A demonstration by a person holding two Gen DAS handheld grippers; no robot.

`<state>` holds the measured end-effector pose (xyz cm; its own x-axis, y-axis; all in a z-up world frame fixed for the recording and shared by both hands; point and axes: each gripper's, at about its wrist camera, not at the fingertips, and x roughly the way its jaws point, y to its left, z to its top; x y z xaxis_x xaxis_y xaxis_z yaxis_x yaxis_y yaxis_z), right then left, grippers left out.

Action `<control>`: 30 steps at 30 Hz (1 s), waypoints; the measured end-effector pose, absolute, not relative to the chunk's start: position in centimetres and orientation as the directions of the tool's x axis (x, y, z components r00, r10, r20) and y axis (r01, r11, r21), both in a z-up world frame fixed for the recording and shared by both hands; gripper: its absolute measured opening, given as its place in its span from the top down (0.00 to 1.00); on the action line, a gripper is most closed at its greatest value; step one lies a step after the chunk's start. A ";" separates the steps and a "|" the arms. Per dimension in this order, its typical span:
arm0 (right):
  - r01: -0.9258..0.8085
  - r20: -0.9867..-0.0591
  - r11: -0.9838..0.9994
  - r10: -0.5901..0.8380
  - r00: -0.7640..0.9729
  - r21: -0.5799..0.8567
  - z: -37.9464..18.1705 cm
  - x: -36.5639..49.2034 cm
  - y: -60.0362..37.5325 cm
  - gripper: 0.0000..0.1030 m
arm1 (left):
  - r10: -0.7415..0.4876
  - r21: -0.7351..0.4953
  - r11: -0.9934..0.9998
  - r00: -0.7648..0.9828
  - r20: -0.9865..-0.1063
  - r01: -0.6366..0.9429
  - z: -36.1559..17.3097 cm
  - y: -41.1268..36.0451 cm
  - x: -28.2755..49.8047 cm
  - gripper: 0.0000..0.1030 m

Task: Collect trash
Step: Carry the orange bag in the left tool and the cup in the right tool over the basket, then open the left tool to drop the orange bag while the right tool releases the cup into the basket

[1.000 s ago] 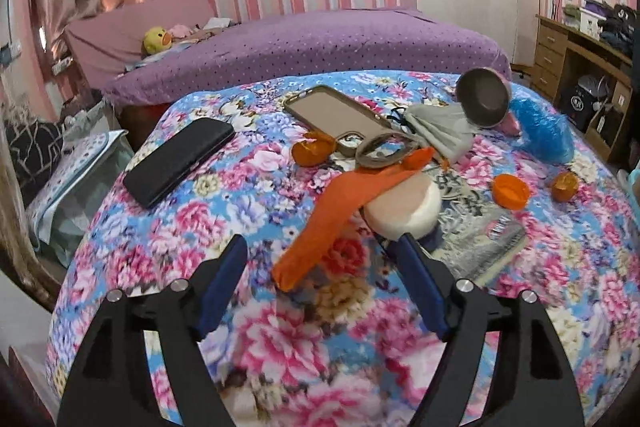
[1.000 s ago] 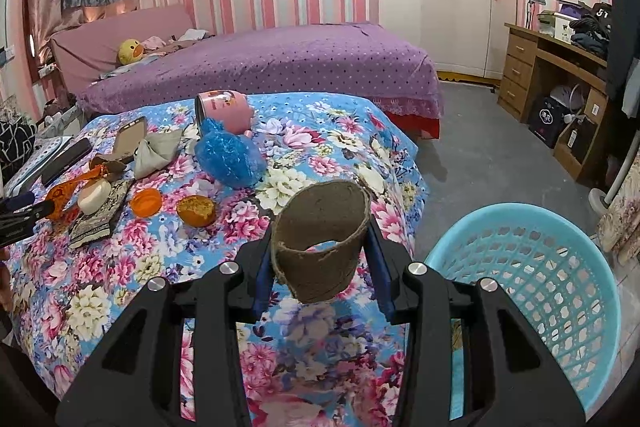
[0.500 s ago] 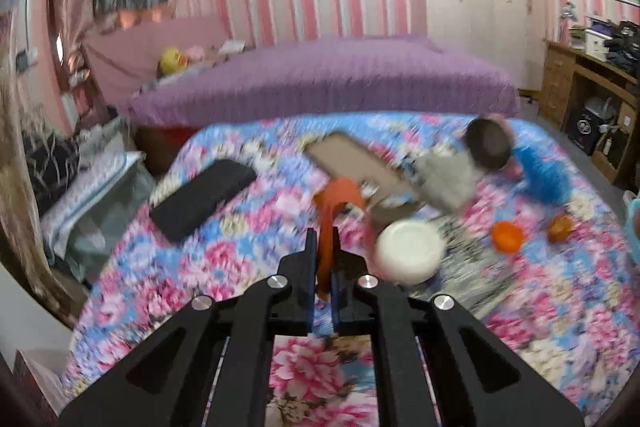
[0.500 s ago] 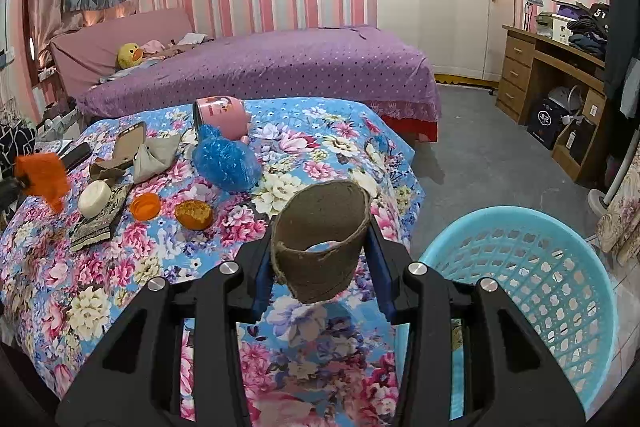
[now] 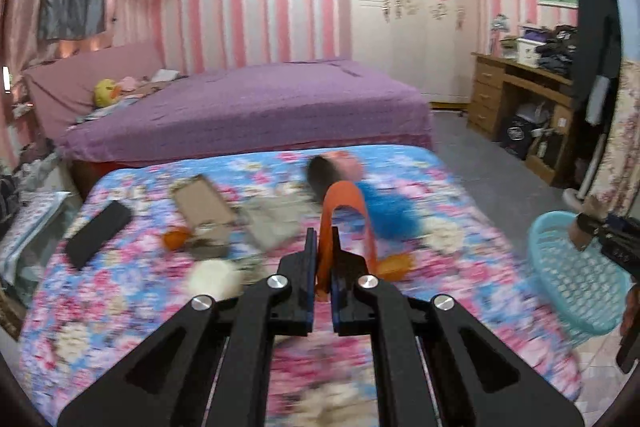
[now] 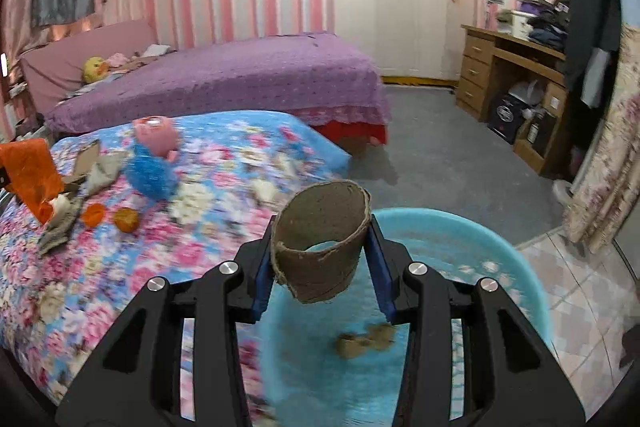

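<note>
Left tongs (image 5: 323, 239) (clamped): orange strip (image 5: 345, 205) upright.

Left wrist view: you look along the left gripper (image 5: 323, 251), raised over the floral bed (image 5: 120, 307), tilted downward, facing the purple bed (image 5: 248, 107) and striped wall.
Right wrist view: you look down along the right gripper (image 6: 320, 247), close over the blue basket (image 6: 516, 259) beside the bed's edge.
Shared: floral bed, purple bed, basket, wooden desk (image 6: 504, 55), wardrobe (image 5: 404, 19).
</note>
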<state>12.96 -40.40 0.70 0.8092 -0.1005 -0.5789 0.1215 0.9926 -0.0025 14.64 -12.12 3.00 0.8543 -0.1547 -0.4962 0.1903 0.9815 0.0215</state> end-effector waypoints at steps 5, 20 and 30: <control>0.195 -0.592 0.980 -0.173 0.787 -0.027 0.3 11.3 -45.5 0.60 | -0.258 -0.021 0.957 0.818 -0.514 0.288 2.0 -19.1 14.8 0.94; 0.303 -0.608 0.953 -0.252 0.753 -0.020 -1.1 8.0 -51.9 0.59 | -0.457 -0.100 0.859 0.664 -0.592 0.503 -1.9 -33.9 14.4 0.94; 0.334 -0.620 0.943 -0.263 0.740 -0.002 -1.7 7.5 -53.3 0.59 | -0.458 -0.097 0.827 0.564 -0.687 0.554 -4.7 -37.7 15.0 0.86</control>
